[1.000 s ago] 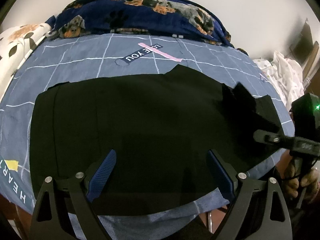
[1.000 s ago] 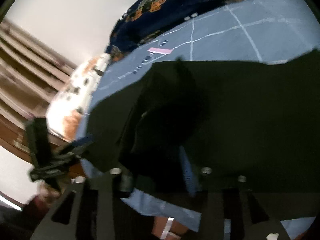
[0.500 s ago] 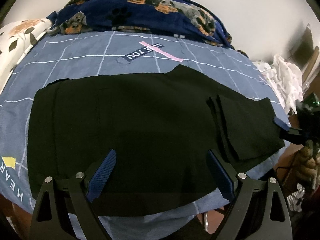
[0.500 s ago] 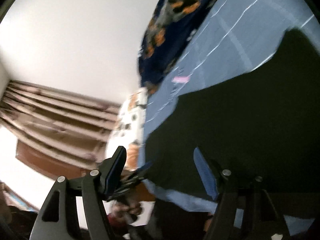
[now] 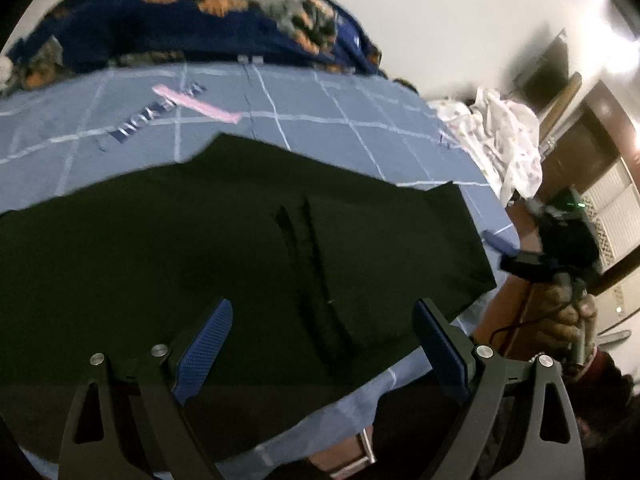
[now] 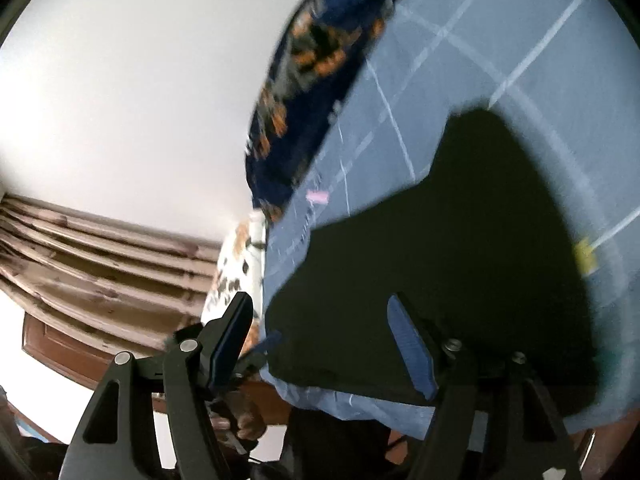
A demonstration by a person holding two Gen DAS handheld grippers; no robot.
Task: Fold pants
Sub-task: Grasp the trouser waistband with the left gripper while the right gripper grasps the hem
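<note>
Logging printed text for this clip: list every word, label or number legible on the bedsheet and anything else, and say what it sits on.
Dark printed strip on the blue grid bedsheet, beside the pink strip: letters present, too blurred to read.
Same strip in the right wrist view: too small to read.
Black pants, both grippers: no text visible.

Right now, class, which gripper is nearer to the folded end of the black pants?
Left. The left gripper hangs open above the folded end; the right gripper sits open just off the bed's edge beside it.
</note>
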